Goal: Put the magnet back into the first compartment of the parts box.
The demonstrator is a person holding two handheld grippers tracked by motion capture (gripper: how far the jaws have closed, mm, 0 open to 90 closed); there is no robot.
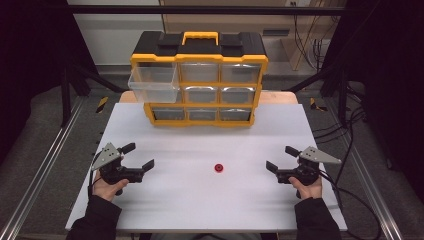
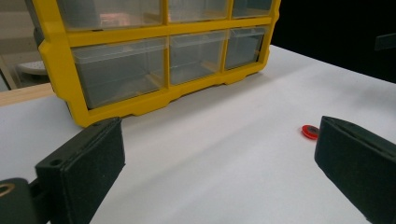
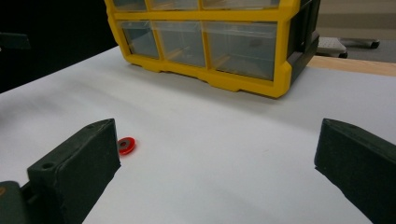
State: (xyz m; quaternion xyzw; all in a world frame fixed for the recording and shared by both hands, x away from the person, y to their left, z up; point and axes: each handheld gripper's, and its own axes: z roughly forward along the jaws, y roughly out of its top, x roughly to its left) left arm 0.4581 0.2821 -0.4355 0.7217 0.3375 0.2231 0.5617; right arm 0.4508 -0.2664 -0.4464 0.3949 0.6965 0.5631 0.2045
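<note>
While both the left gripper (image 1: pixel 138 155) and right gripper (image 1: pixel 280 158) rest spread wide and empty, the red ring (image 1: pixel 218 167) lying flat mid-table between them looks light, stiff and thin, best pinched across its outer rim.

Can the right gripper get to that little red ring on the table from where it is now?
Probably yes. The red ring lies flat on bare white table, between the two hands. The right gripper has its jaws wide apart and pointed toward it, with nothing standing between them.
</note>
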